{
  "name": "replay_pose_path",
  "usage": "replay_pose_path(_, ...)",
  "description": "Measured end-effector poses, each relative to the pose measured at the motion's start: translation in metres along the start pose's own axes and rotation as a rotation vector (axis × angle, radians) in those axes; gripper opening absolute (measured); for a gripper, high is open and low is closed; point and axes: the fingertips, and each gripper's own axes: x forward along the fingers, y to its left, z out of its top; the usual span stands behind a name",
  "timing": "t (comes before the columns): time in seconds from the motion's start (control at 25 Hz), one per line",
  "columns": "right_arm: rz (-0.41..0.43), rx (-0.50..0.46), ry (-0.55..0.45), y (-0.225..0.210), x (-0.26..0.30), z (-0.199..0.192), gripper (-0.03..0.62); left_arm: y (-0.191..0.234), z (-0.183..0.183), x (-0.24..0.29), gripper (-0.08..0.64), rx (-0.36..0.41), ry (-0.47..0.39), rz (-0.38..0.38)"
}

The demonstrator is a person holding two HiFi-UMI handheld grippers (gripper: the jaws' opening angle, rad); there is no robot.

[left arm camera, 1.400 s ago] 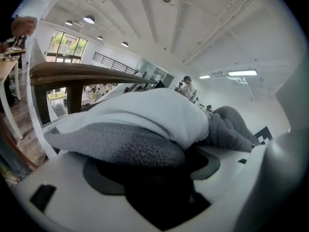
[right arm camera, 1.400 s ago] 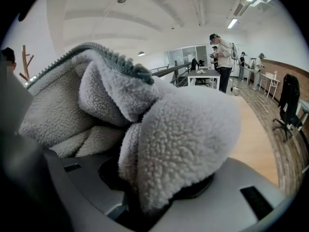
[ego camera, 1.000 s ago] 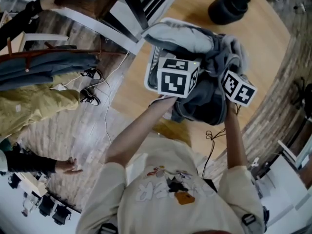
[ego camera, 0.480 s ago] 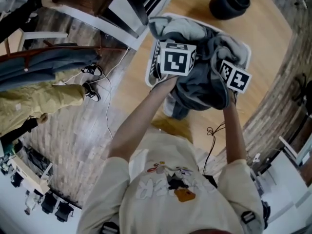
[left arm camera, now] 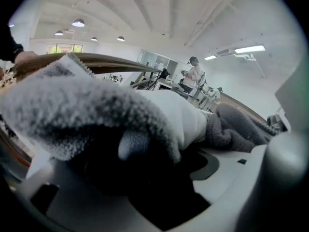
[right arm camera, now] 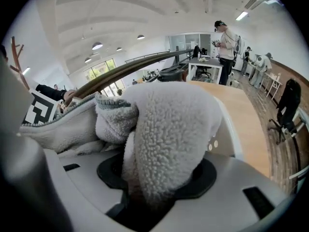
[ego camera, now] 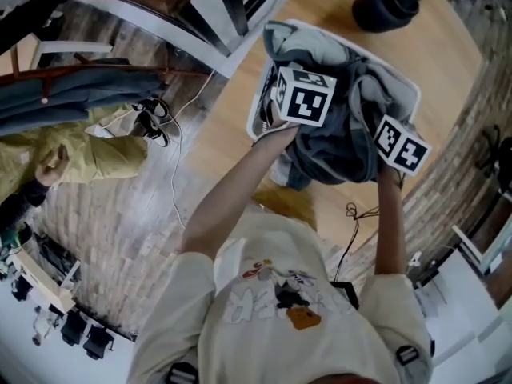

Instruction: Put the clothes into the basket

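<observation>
**Picture desk:** Where are the clothes in this one?

**Photographer:** The clothes [ego camera: 336,138], a heap of grey and dark fleece, sit in the white basket [ego camera: 258,117] on a round wooden table [ego camera: 228,138]. They are piled above its rim and spill over the near edge toward the person. Both sets of jaws reach into the heap from that near side.

**Picture desk:** And the jaws?

**Photographer:** The left gripper [ego camera: 306,86] is at the heap's left half with its jaws wide apart. A fold of grey fleece [left arm camera: 96,110] lies loose across the gap, and a darker piece [left arm camera: 241,127] sits just beside the right-hand jaw. The right gripper [ego camera: 396,134] is at the heap's right edge. Its jaws have just been opening and now stand apart, with a thick roll of cream fleece [right arm camera: 169,129] hanging between them, not pinched.

**Picture desk:** Anything around them?

**Photographer:** Beyond the jaws, past the basket, a black rounded object [ego camera: 386,8] rests on the table, well apart from the clothes. Left of the left jaws, off the table, a coat rack [ego camera: 80,102] carries blue and yellow garments above a wood floor. A thin cable [ego camera: 174,166] trails nearby. Far beyond the right jaws, a person [right arm camera: 226,45] stands among desks.
</observation>
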Motion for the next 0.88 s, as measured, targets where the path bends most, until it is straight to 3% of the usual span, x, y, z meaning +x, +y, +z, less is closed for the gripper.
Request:
replay_pose_path(0.28,0.0,-0.062,-0.007,0.01,-0.059,0.011,0.219,-0.012,0.007,-0.009,0.31,0.045,-0.044,-0.028)
replay_pose_path(0.44,0.025,-0.05,-0.006,0.013,-0.088,0.001,0.221,-0.024,0.018,-0.026,0.301,0.068,-0.061,-0.082)
replay_pose_path(0.72,0.021,0.004,0.035,0.002,-0.112,-0.031,0.221,-0.052,0.03,-0.063,0.304,0.192,-0.09,-0.115)
replay_pose_path(0.88,0.032,0.032,0.052,0.001,-0.123,-0.042,0.219,-0.062,0.044,-0.092,0.304,0.197,-0.137,-0.138)
